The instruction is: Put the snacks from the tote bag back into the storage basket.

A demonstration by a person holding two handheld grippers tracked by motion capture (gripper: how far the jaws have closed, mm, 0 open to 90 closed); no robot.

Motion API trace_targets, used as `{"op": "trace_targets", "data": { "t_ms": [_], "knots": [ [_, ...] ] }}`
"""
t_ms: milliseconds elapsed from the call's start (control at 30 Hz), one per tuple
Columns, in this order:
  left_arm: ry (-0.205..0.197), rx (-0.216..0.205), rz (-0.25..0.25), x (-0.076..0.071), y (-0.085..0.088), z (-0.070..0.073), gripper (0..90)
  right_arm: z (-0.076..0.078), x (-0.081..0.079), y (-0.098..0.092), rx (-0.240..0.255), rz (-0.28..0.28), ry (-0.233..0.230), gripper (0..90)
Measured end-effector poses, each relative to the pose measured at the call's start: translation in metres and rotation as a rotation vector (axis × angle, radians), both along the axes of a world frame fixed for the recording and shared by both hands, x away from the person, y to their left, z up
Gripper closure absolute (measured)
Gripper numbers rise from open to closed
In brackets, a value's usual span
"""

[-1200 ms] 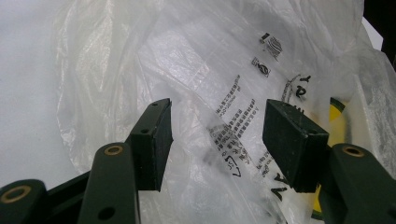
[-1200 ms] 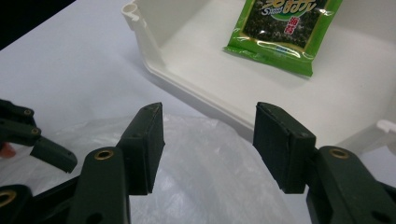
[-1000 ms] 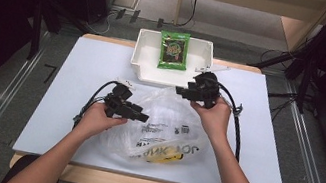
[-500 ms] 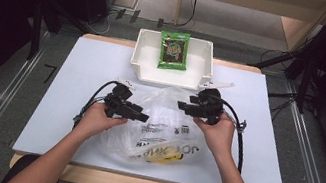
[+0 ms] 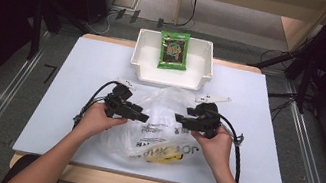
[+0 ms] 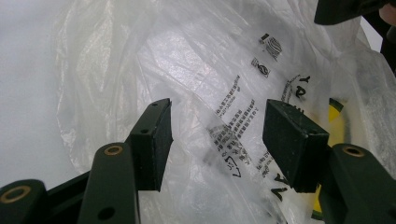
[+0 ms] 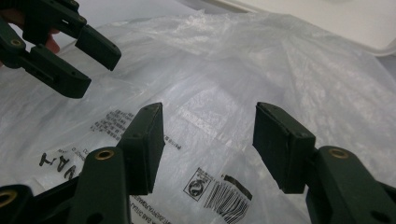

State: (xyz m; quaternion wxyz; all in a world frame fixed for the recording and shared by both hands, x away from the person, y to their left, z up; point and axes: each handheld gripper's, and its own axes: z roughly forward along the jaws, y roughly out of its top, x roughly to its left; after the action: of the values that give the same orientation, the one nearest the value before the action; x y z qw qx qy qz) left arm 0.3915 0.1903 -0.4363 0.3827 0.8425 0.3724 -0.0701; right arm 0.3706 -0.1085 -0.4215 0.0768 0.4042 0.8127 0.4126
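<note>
A crumpled clear plastic bag [image 5: 160,126] with black print lies in the middle of the white table, with something yellow [image 5: 165,159] inside near its front. My left gripper [image 5: 145,117] hovers at the bag's left side, jaws open and pointing right. My right gripper [image 5: 178,118] faces it from the right, also open. In the left gripper view the open gripper [image 6: 217,126] frames the printed film [image 6: 210,70], nothing pinched. The right gripper [image 7: 210,135] stands open just above the bag [image 7: 243,60], with the left gripper [image 7: 88,51] beyond it.
A white bin [image 5: 171,79] stands at the table's far edge just behind the bag, with a green snack packet [image 5: 174,50] lying in it. Bare table [image 5: 59,93] stretches left and right of the bag. Cables loop beside both hands.
My right gripper has come down and towards the person from near the bin to the bag's right side, turning to face the left gripper. The left gripper has stayed put.
</note>
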Motion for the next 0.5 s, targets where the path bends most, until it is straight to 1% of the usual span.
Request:
{"op": "trace_targets", "data": {
  "t_ms": [133,233,300,500],
  "knots": [
    [-0.004,-0.004,-0.003,0.0,0.0,0.0,43.3,-0.004,-0.004,0.0,-0.004,0.006,-0.003,44.6],
    [-0.004,0.005,-0.004,-0.002,0.0,0.001,43.4,-0.006,-0.006,0.0,-0.019,0.01,-0.009,44.0],
    [-0.012,-0.001,-0.009,-0.002,-0.001,0.002,43.3,-0.007,-0.008,-0.001,-0.007,0.017,-0.016,43.8],
    [-0.011,-0.001,-0.012,-0.003,-0.002,0.002,43.2,-0.012,-0.009,-0.001,-0.012,0.021,-0.004,43.6]
  ]
}}
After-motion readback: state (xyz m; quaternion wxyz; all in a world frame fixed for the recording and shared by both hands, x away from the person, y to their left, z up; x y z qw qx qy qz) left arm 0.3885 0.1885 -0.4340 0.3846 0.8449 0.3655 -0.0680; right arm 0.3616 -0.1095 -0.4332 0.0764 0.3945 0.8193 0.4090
